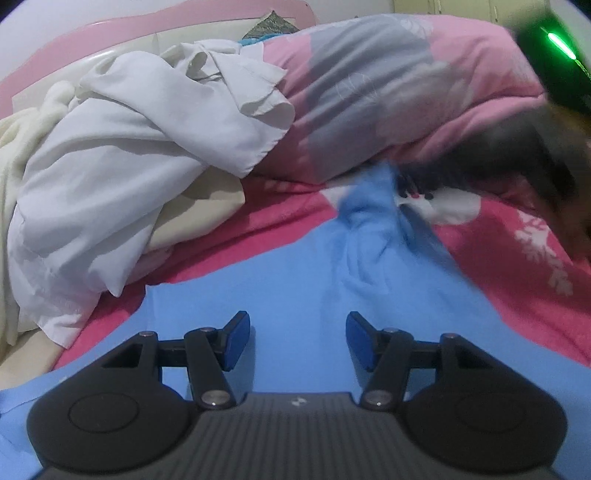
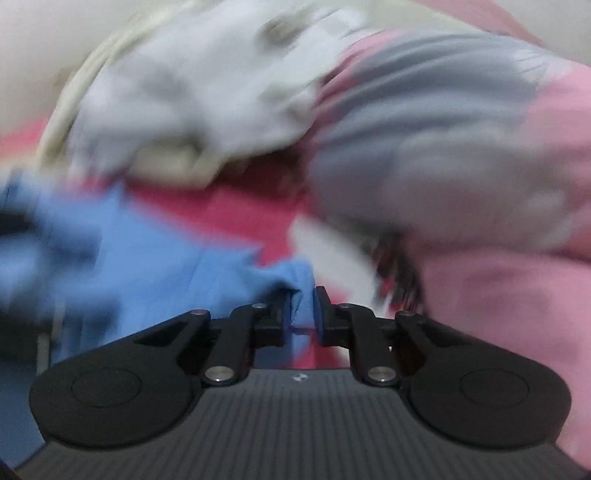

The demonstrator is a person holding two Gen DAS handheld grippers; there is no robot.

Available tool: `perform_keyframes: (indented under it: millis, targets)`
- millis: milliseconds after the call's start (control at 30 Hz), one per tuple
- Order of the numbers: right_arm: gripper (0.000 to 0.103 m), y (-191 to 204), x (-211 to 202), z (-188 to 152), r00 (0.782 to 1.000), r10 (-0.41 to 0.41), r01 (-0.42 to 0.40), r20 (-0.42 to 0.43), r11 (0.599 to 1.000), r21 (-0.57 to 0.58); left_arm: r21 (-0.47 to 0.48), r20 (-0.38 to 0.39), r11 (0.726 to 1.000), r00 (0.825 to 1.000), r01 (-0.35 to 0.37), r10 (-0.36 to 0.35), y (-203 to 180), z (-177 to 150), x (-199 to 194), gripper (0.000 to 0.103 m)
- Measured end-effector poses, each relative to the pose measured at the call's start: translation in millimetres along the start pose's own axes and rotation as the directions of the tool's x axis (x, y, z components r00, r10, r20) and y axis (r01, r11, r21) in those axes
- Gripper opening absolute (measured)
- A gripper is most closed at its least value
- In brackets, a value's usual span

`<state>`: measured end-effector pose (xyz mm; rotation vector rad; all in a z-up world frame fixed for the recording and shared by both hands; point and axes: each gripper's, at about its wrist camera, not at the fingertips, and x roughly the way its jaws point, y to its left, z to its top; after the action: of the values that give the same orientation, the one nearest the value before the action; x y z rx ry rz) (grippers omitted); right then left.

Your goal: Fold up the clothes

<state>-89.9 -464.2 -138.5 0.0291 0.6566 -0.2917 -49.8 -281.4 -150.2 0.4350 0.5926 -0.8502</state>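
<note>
A light blue garment [image 1: 295, 280] lies spread on the pink bed cover. My left gripper [image 1: 297, 339] hovers over its near part, jaws open and empty. In the right wrist view, which is motion-blurred, my right gripper [image 2: 302, 308] is shut on a bunched edge of the blue garment [image 2: 147, 251], which trails away to the left. In the left wrist view the right gripper shows only as a dark blur [image 1: 509, 155] at the garment's far right end, where the cloth is pulled up into a ridge.
A heap of white and cream clothes [image 1: 122, 155] lies at the left. A rolled pink and grey quilt [image 1: 388, 99] runs across the back. The pink patterned bed cover [image 1: 517, 251] lies to the right. A pink headboard [image 1: 110, 33] stands behind.
</note>
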Motion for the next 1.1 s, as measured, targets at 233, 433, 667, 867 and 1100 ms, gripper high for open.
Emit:
perform_keyframes:
  millis: [233, 433, 667, 867, 1100]
  targets:
    - [0.031, -29, -15, 9, 0.997, -0.066, 0.054, 0.051, 0.976, 0.21, -0.027, 0.008, 1.0, 1.0, -0.005, 0.006, 8, 0, 3, 0.059]
    - [0.047, -52, -44, -32, 0.999, -0.003, 0.02, -0.042, 0.906, 0.423, -0.044, 0.007, 0.999, 1.0, -0.012, 0.012, 11, 0, 11, 0.06]
    - [0.017, -47, -8, -56, 0.981, 0.15, -0.07, -0.12, 0.861, 0.503, -0.051, 0.002, 0.998, 0.999, -0.041, 0.041, 11, 0, 16, 0.065]
    - [0.001, -46, -41, -53, 0.997, 0.039, 0.007, -0.072, 0.836, 0.549, -0.059, -0.001, 0.997, 0.999, -0.042, 0.042, 12, 2, 18, 0.065]
    - [0.004, -64, -61, -88, 0.984, -0.048, 0.155, -0.174, 0.723, 0.674, -0.026, 0.003, 0.998, 0.998, -0.058, 0.058, 10, 4, 18, 0.066]
